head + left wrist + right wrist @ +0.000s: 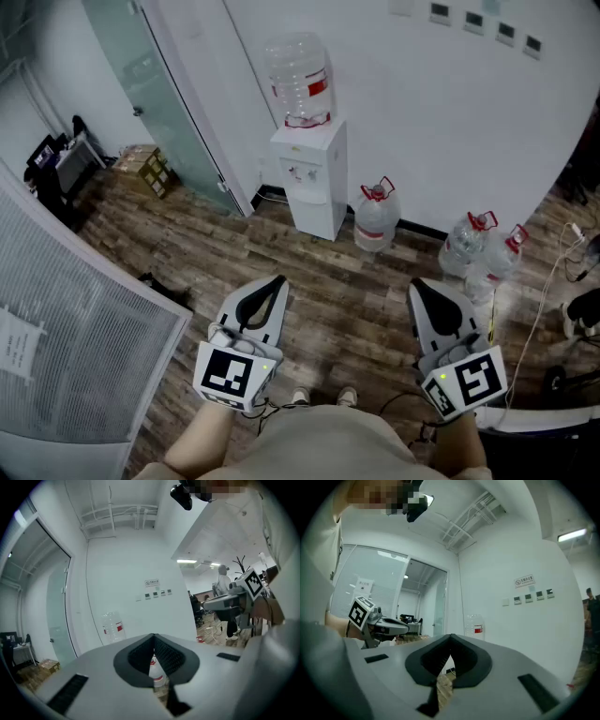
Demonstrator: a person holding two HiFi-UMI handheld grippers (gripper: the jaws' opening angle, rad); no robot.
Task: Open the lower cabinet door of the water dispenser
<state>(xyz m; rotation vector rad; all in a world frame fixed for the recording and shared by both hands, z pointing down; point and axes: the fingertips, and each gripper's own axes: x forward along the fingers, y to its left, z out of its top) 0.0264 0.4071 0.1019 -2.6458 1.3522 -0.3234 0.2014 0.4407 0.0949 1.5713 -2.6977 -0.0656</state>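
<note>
I count one water dispenser [309, 178] with one bottle [300, 80] on top. Three floor jugs [377, 217] right of the dispenser: one just beside it, two farther right. Four dark wall panels [473, 19] up and right of it, and two grippers on my side of it: left gripper [277, 280], right gripper [419, 284].

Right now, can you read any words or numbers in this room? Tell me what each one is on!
No text here can be read.
Wall sign above the switches: print too small to read.
Red label on the big bottle atop the water dispenser: too blurred to read.
Paper sheet on the slatted partition: too blurred to read.
</note>
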